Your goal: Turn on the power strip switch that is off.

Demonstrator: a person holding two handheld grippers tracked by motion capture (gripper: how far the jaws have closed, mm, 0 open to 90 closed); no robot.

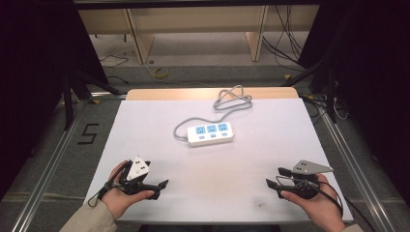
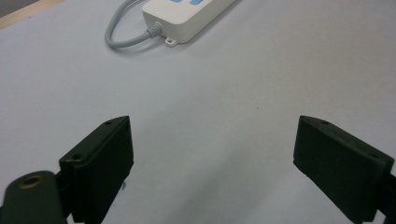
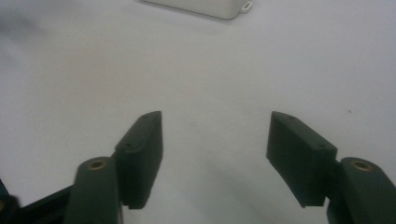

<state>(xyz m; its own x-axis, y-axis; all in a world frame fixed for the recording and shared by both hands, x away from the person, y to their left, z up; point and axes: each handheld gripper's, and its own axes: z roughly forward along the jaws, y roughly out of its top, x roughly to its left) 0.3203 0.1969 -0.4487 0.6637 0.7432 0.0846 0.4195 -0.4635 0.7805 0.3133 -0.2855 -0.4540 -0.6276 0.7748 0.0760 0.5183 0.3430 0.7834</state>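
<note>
My left gripper (image 1: 163,189) at the lower left of the high view and my right gripper (image 1: 271,178) at the lower right both have their jaws spread wide and hold nothing. The white power strip (image 1: 211,134) lies flat near the centre of the frame, well apart from both, on the white table (image 1: 159,121). I judge it rigid, light and a little smooth, so I would grip across its narrow body, while its grey cable (image 1: 232,100), coiled toward the upper edge, is soft and may drag.
</note>
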